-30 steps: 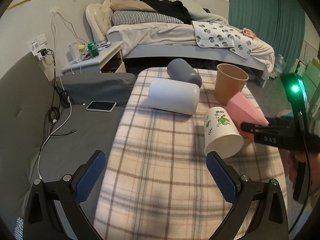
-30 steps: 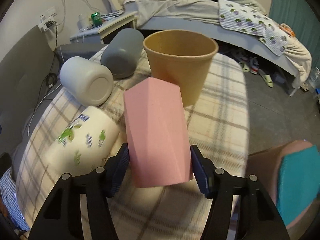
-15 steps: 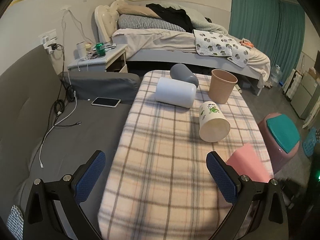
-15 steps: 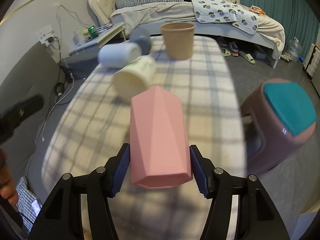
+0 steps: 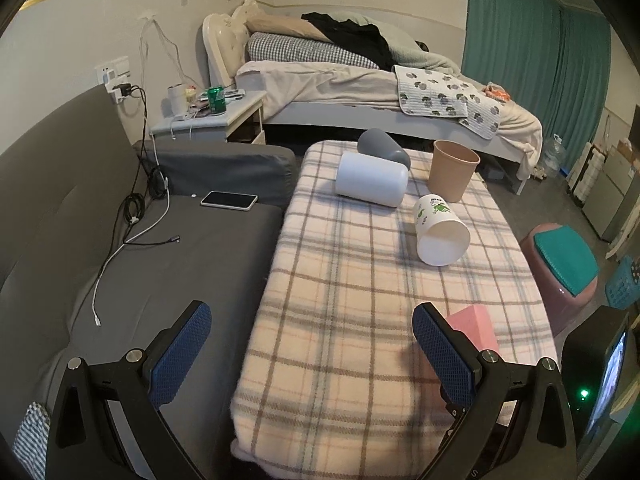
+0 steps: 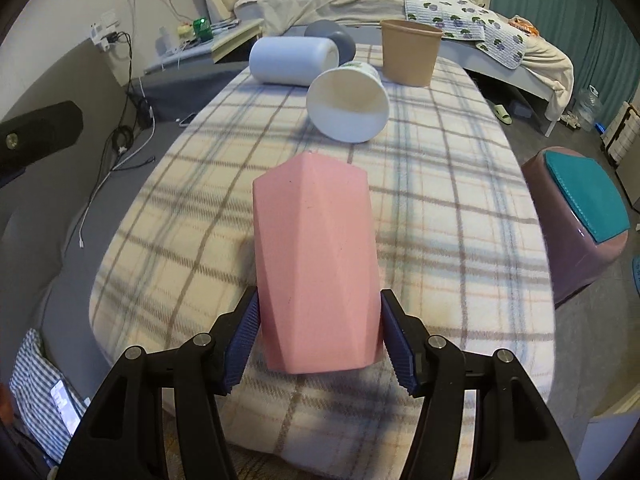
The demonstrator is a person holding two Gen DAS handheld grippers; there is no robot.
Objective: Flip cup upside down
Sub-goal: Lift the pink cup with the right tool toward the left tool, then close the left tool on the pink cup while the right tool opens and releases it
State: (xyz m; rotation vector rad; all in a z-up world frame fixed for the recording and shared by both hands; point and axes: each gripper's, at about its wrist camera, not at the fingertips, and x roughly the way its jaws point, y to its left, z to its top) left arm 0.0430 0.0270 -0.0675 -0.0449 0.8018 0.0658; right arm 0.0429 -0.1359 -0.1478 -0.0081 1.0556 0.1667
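My right gripper [image 6: 320,338] pinched the pink cup [image 6: 316,264] near one end, a pad [image 6: 243,338] flat on each side. The cup pointed away from me, low over the near end of the plaid blanket [image 6: 440,216]; I could not tell whether it touched the cloth, nor which end was the mouth, since the far end was hidden from that camera. From the left wrist, only a pink corner [image 5: 474,330] showed behind the finger [image 5: 442,358]. My left gripper [image 5: 310,354] hung spread and empty over the blanket's near left edge, beside the grey sofa [image 5: 168,264].

I judged this to be the carrying and turning step: the cup was in hand but not yet set down on its rim. The next move called for rolling my wrist until the mouth faced the blanket, then lowering it squarely, as the soft cloth could let it tip.

Farther off, a printed paper cup [image 6: 348,104] lay on its side, mouth towards me. Beyond it lay a white cup [image 6: 292,60] and a grey cup [image 6: 336,38], with a brown cup [image 6: 410,52] upright, all well apart from mine.
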